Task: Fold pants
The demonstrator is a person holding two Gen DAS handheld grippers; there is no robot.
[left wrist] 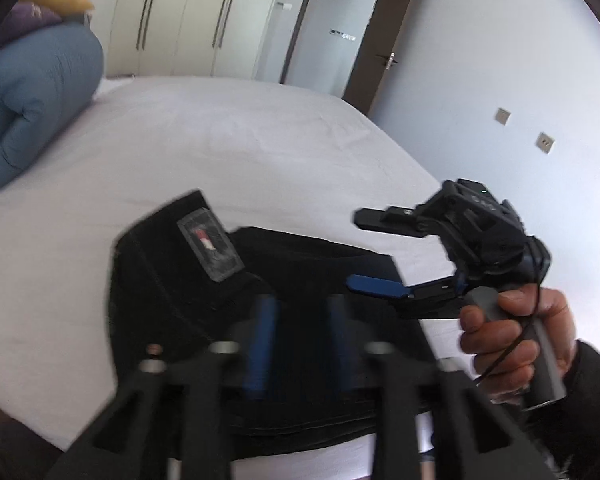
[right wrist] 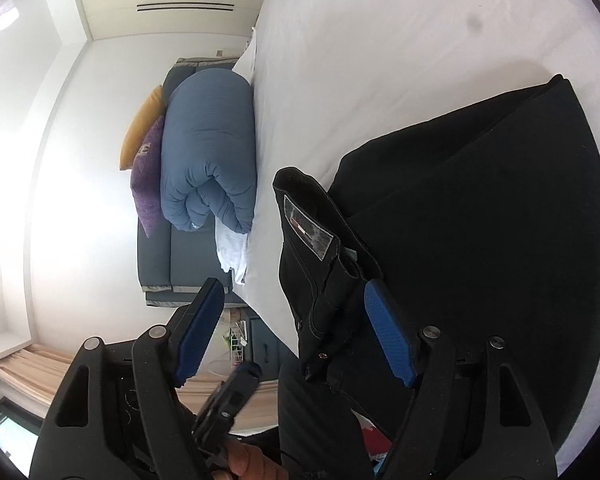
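Black pants (left wrist: 300, 264) lie folded on the white bed sheet (left wrist: 220, 140), with a grey label (left wrist: 210, 248) on the turned-up waistband. My left gripper (left wrist: 300, 340) hovers over them near the bed's front edge. It is blurred, its blue pads are apart and nothing is gripped. A hand holds my right gripper (left wrist: 364, 252) above the pants' right side, open. In the right wrist view the waistband with its label (right wrist: 310, 232) stands between the right gripper's (right wrist: 296, 328) spread pads, which do not touch it. The rest of the pants (right wrist: 480, 220) spreads out beyond.
A rolled blue duvet (left wrist: 32, 92) lies at the head of the bed, with purple and yellow pillows behind it (right wrist: 148, 176). Cream wardrobe doors (left wrist: 180, 16) and an open brown door (left wrist: 384, 40) stand past the far side. The bed's near edge runs just under the pants.
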